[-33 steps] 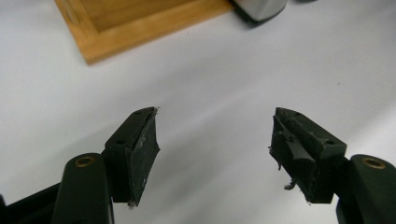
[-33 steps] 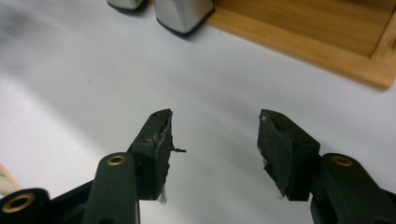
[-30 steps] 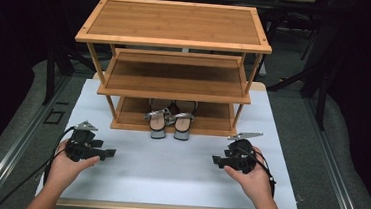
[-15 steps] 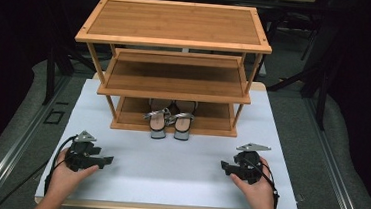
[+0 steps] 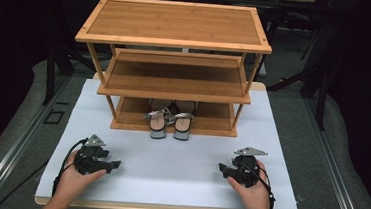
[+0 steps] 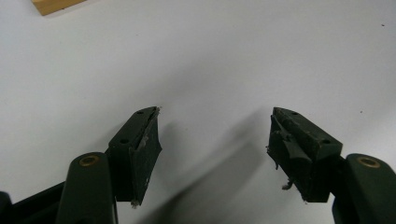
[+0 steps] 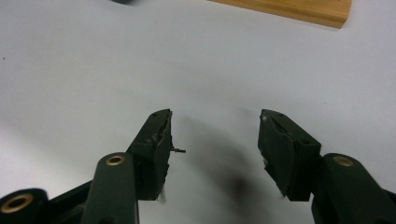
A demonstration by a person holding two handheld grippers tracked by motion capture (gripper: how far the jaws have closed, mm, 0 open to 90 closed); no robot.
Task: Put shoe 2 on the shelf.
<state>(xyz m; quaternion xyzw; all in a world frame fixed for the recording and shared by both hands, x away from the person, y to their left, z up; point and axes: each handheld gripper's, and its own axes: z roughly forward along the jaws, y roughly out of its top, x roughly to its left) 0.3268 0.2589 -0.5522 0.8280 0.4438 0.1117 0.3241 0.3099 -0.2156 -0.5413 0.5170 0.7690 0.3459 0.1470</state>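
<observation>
Both hands have dropped back toward the near edge of the counter since the earlier frames, away from the rack. The left gripper (image 5: 113, 164) has its jaws spread apart with nothing between them, just bare white surface below. Same story for the right gripper (image 5: 222, 167): jaws apart, empty, hovering low over the white counter (image 5: 167, 183). The two grippers point inward at each other, well apart, left hand (image 5: 75, 176) and right hand (image 5: 252, 190) wrapped around them near the front corners. Farther out, the pair of sandals (image 5: 169, 121) sits side by side on the bottom shelf of the wooden shoe rack (image 5: 174, 36), toes poking out over the shelf's front edge. The rack stands at the far side of the counter, its upper two shelves bare.
</observation>
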